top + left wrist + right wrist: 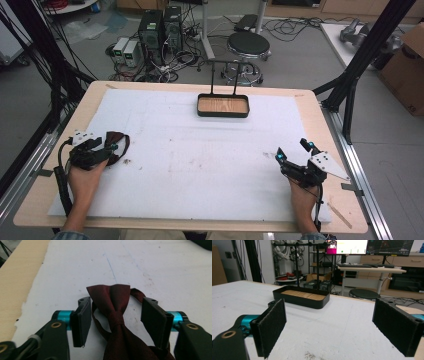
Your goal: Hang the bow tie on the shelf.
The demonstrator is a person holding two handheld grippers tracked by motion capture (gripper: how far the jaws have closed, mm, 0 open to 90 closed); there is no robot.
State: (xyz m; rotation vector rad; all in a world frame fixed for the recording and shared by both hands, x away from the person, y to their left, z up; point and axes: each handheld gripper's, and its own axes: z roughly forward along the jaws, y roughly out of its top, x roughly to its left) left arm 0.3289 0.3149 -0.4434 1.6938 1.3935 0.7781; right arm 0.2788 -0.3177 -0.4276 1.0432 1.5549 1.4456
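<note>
A rectangular table with a pale wood border carries a white, faintly scuffed sheet over most of its top. Left gripper: two flat, matte black rectangular pads on teal collars stand wide apart, one on either side of a dark maroon bow tie of smooth woven cloth. The tie's pinched centre knot lies between the pads without touching either; its fanned wing spreads just beyond the fingertips, and its thin neck strap loops beside the inner faces of both pads. In the high view the left gripper sits at the near left of the sheet, with the bow tie at its tips. Right gripper: its pads, faced with coarse black felt-like material, are spread wide with only bare sheet between them. Well beyond those fingertips stands a shallow black rectangular tray with rounded corners, a wood-grain floor and a thin upright black rod frame. In the high view the right gripper rests at the near right, the tray at the far middle.
</note>
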